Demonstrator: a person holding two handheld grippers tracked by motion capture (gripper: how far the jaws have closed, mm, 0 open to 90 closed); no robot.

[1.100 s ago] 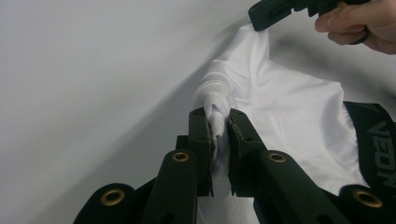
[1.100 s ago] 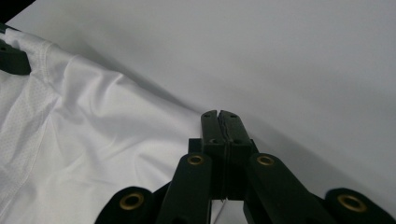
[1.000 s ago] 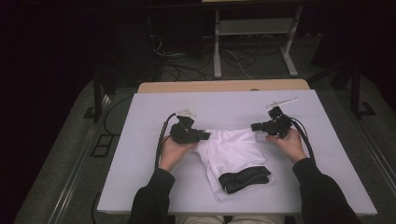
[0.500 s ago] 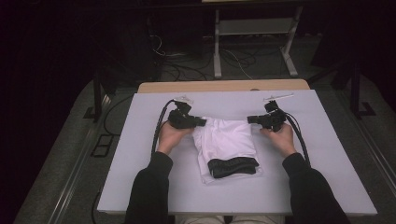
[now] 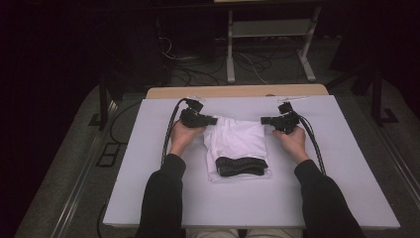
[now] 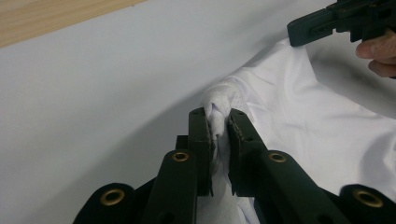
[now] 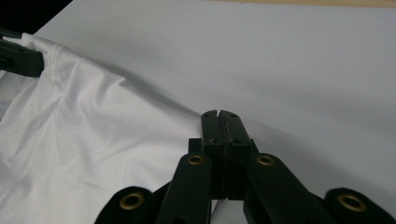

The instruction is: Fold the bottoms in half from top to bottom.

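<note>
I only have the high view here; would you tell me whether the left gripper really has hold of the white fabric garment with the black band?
Observer: Yes. In the left gripper view, the left gripper pinches a bunched corner of the white fabric garment between its pads.
Operator: Thank you. And the right gripper?
Observer: The right gripper has its jaws pressed shut. The garment's edge runs up to them, but I cannot tell whether a fold is caught.
Operator: Is the cloth taut between them?
Observer: No. Soft wrinkles show across it in both gripper views.
</note>
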